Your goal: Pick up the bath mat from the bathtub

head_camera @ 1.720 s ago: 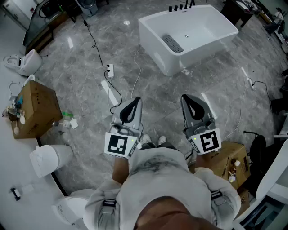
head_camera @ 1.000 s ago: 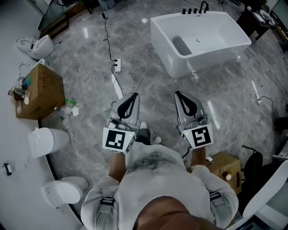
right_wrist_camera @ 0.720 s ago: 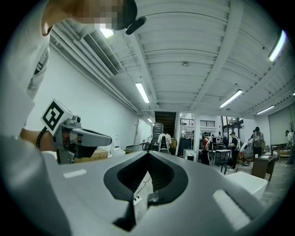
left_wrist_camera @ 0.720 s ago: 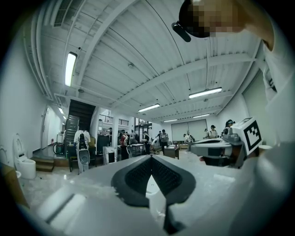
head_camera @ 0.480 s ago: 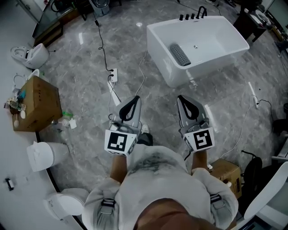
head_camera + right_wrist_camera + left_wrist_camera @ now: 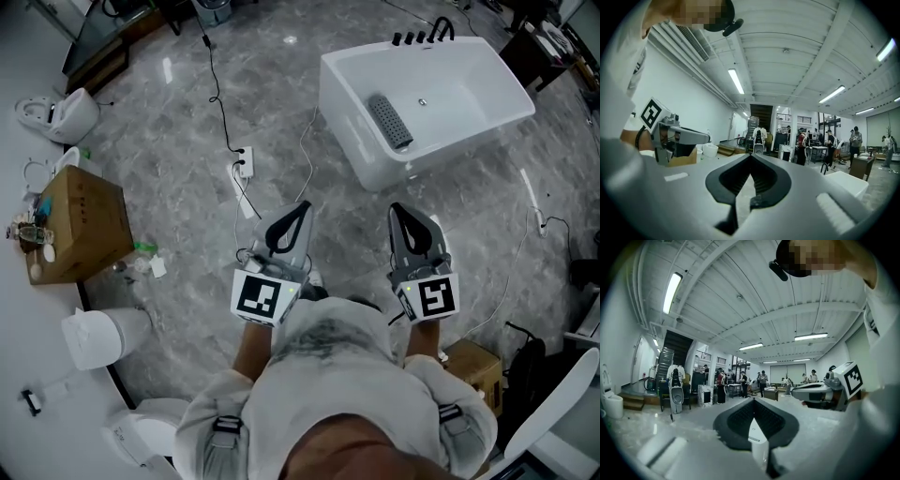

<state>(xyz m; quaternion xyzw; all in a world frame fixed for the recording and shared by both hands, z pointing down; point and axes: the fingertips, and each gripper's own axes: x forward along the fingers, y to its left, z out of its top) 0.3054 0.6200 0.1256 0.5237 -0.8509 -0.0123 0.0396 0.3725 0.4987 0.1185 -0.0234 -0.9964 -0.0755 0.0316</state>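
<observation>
A white bathtub (image 6: 367, 161) stands on the grey marble floor at the upper right of the head view. A grey ribbed bath mat (image 6: 389, 122) lies rolled inside it, near its left end. My left gripper (image 6: 302, 204) and right gripper (image 6: 398, 207) are held side by side in front of the person, pointing level toward the tub and well short of it. Both are shut and hold nothing. In the left gripper view its jaws (image 6: 753, 399) meet at the tips, with the right gripper (image 6: 820, 392) beside them. The right gripper view shows shut jaws (image 6: 751, 155) too.
A power strip with a black cable (image 6: 244, 165) lies on the floor ahead of the left gripper. A cardboard box (image 6: 80, 225) and toilets (image 6: 58, 114) (image 6: 96, 337) stand at the left. Another box (image 6: 473, 361) and a thin cable (image 6: 536, 217) are at the right. People stand far off (image 6: 761, 380).
Both grippers have moved forward across the floor toward the bathtub, which now lies closer to them. Their jaws have stayed shut and empty.
</observation>
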